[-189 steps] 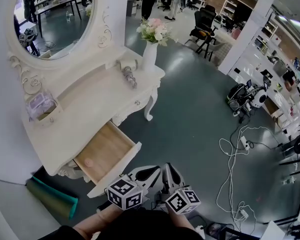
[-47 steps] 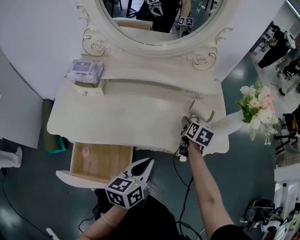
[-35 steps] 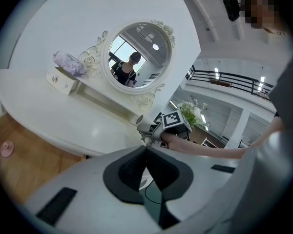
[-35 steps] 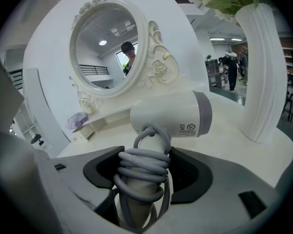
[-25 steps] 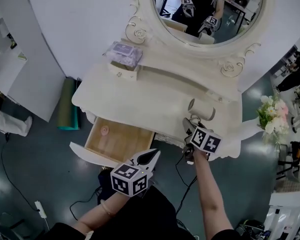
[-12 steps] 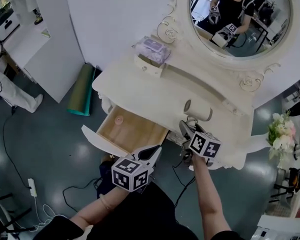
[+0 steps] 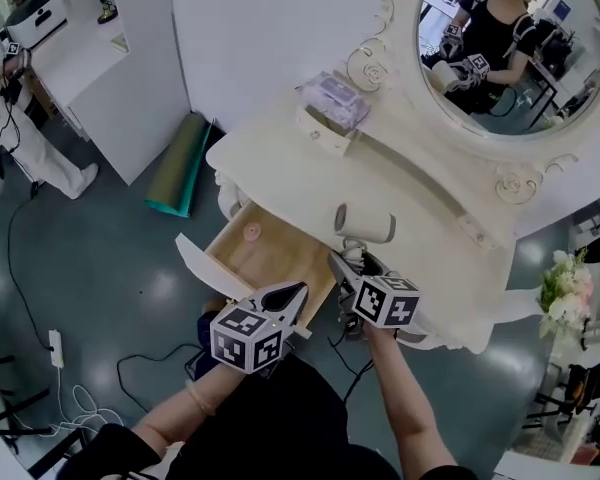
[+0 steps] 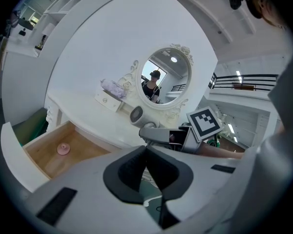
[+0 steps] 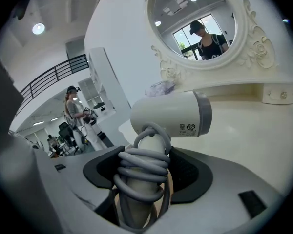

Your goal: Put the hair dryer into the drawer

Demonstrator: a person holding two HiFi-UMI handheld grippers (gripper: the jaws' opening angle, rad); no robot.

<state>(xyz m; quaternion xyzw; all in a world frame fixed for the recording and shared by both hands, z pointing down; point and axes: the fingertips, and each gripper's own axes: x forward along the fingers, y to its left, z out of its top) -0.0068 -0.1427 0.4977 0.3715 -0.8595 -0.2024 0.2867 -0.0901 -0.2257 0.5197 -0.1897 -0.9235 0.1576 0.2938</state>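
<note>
Cream-white plastic, the hair dryer [image 7: 365, 223] shows just right of the middle of the head view. Its barrel lies crosswise above the front part of the dressing table [image 7: 280, 163]. We cannot tell whether it rests on the top or hangs clear of it. Its handle points down toward the right gripper [image 7: 350, 264], directly below it in the frame. In the right gripper view the two jaws of that gripper [image 9: 145, 179] pinch the handle from either side. A grey cord [image 9: 139, 165] is wound around the handle in several loops.

The left gripper [image 7: 292, 296] is at the lower middle of the head view, just left of the right one. In its own view the jaws [image 8: 146, 152] are pressed together with nothing between them. The tip points toward the drawer [image 7: 285, 268].

That drawer stands pulled out from the table's front, to the lower left of the hair dryer. On its bare wooden bottom, toward the upper left corner, lies one small pink round object [image 7: 252, 232].

At the back of the table top, upper middle of the frame, a small drawer box [image 7: 320, 133] carries a purple packet [image 7: 332, 100]. The oval mirror [image 7: 510, 48] fills the upper right. A green roll [image 7: 180, 163] lies on the floor left of the table.
</note>
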